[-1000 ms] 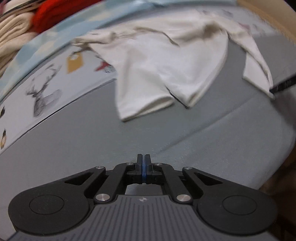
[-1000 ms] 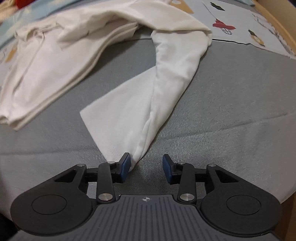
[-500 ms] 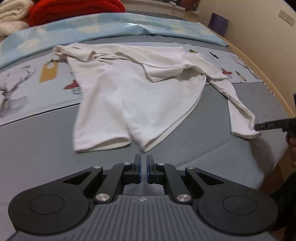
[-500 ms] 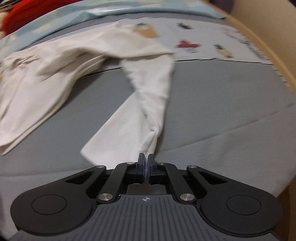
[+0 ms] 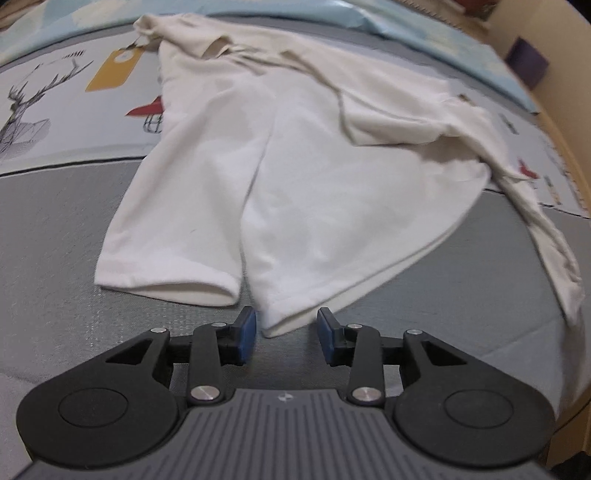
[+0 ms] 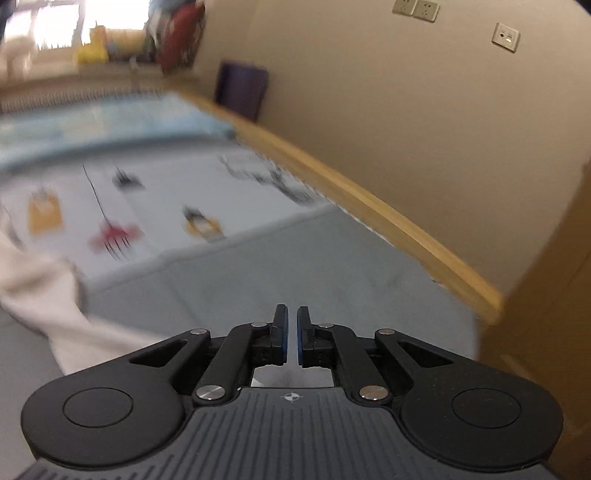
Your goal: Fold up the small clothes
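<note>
A white shirt [image 5: 314, 177] lies spread on the grey bed sheet [image 5: 66, 236], collar at the far end. My left gripper [image 5: 286, 332] points down at the near hem. Its jaws are opening, and the hem corner [image 5: 282, 321] lies between the blue pads [image 5: 246, 332] without being pressed. One long sleeve [image 5: 554, 251] trails to the right. In the blurred right wrist view, my right gripper [image 6: 291, 323] points toward the wall above the sheet. Its jaws are opening from a narrow gap with nothing between them. The white sleeve [image 6: 48, 306] lies to its left.
A printed panel with a deer and small pictures [image 5: 74, 96] crosses the bed. A light blue quilt [image 5: 443, 33] lies at the far end. A wooden bed rail [image 6: 369, 206] runs beside a beige wall with sockets [image 6: 506, 37]. A purple object [image 6: 242, 90] stands by the wall.
My left gripper came closer to the shirt's hem and went from shut to open around the corner. My right gripper shut on the sleeve end, then swung up and right, no longer holding it.
</note>
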